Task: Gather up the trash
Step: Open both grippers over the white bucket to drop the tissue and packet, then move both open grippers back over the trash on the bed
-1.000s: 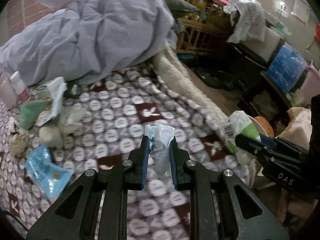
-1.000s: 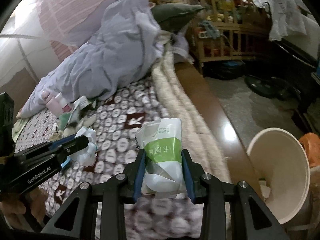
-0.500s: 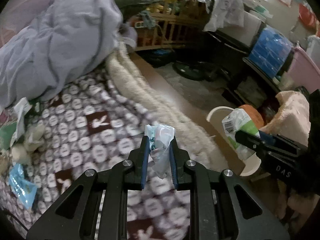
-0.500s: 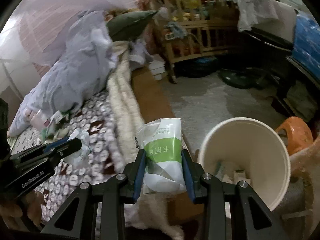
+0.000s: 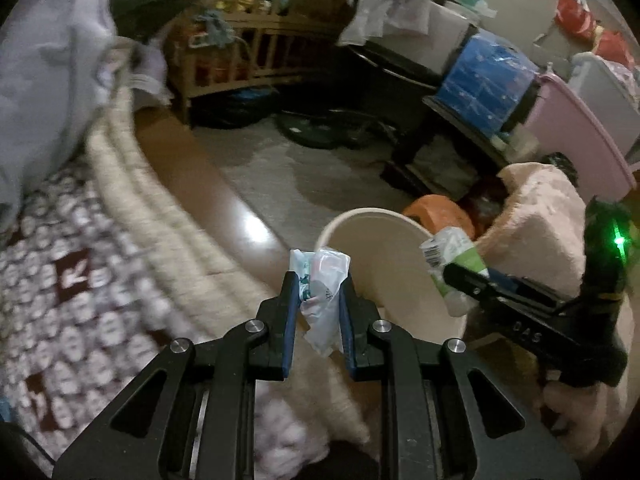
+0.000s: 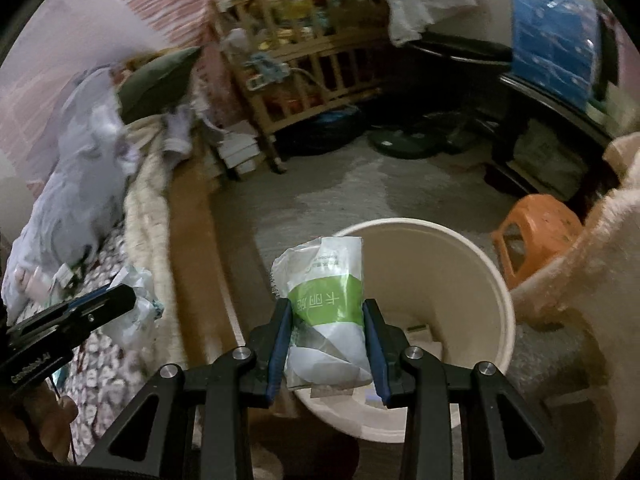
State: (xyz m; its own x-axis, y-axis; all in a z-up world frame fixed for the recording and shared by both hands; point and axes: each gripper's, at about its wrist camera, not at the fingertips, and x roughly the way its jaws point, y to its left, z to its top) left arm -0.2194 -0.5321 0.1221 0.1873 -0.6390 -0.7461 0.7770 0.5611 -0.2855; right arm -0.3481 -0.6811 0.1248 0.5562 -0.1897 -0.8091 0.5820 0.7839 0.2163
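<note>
Your way to the open bin mouth is tight on both sides

The cream bin (image 6: 492, 280) gapes unblocked ahead of you; the wooden bed edge (image 6: 192, 240) crowds its left, the orange stool (image 6: 536, 228) and a fuzzy pink blanket (image 6: 592, 248) hem its right. Bare floor (image 6: 340, 188) lies beyond.

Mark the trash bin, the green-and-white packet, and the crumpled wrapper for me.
trash bin (image 6: 472, 280): right wrist view, bare inner wall.
green-and-white packet (image 6: 326, 304): right wrist view, green label band, between the closed fingers.
crumpled wrapper (image 5: 324, 280): left wrist view, its middle, between the closed fingers.
</note>
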